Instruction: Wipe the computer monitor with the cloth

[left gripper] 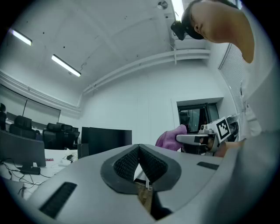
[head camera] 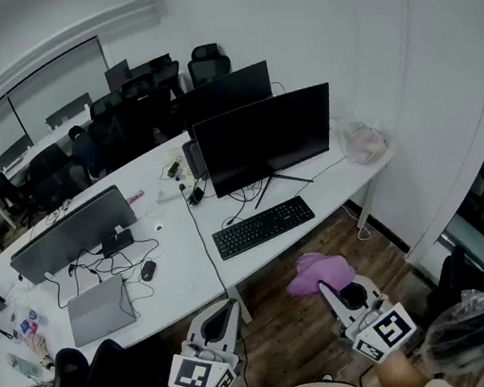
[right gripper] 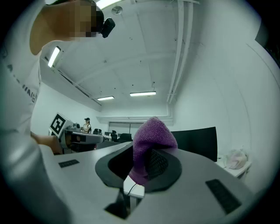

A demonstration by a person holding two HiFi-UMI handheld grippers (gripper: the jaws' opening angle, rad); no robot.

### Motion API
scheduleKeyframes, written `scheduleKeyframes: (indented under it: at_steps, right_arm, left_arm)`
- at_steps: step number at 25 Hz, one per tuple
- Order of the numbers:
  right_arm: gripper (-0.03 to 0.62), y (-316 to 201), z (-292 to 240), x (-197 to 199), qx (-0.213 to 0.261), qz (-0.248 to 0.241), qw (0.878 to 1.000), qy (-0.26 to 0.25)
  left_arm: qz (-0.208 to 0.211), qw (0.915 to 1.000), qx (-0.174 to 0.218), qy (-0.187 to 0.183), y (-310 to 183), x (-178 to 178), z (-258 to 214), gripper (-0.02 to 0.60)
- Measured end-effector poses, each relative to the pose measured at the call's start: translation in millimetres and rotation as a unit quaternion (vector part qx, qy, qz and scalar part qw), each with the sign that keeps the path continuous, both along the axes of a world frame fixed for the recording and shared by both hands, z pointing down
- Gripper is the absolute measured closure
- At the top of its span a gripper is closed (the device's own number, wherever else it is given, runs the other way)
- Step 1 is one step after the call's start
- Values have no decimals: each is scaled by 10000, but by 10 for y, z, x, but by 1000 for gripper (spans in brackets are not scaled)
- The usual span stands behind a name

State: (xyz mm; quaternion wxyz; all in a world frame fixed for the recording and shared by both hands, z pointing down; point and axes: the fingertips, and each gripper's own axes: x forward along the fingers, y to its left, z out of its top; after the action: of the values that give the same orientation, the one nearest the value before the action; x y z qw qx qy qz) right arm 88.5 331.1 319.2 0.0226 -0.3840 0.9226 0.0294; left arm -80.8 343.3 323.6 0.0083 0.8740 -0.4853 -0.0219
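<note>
Cloth: the purple knitted cloth [head camera: 319, 271] sits bunched at the tips of the right gripper [head camera: 330, 290], over the wooden floor [head camera: 280, 327] on the near side of the desk.
Right claw: its 2 jaws are pinched on a fold of the cloth and the rest bulges past the tips. I'd say this is so a soft wad leads and the hard jaws keep off the screen.
Left claw: the left gripper [head camera: 230, 307] has its jaws closed tip to tip with nothing between them. It is held low beside the right one, seemingly spare.
Monitor: the wide black flat-screen monitor [head camera: 265, 138] stands upright on the white desk [head camera: 183, 278], behind the black keyboard [head camera: 263, 226], its dark screen facing the person.
Gap: cloth and screen are well apart, so no wiping has begun.
Next, likely: a reach over the keyboard, with the wad arriving first.
</note>
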Motion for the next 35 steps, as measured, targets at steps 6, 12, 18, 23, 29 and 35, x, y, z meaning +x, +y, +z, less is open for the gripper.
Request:
scheduleKeyframes:
  at_steps: [6,12,18,23,29,35]
  right_arm:
    - [539,37,10,-42,-10,-65,10000,10]
    - [539,70,27,-42,-30,-115,9999,-9]
    - [539,70,20,54,-47,-176,9996,-233]
    - [539,61,68,221,-104,-340,9989,-291]
    - [539,68,268,540,-264,-592,9973,-335]
    - [539,70,481,762,-573,-813,9941,-431]
  left_arm:
    - [2,10000,-17,-29,48,0,2,575]
    - [-11,10000,-39,-72,92,27,-1,574]
    - [-94,9999,-84,-92,114,90,-2,575]
    - [-170,9997,-125,-110,135,300,3,575]
    - [-373,9988,-254,-179,180,652,100,575]
    - [-477,9976,-431,-275,237,948,168,575]
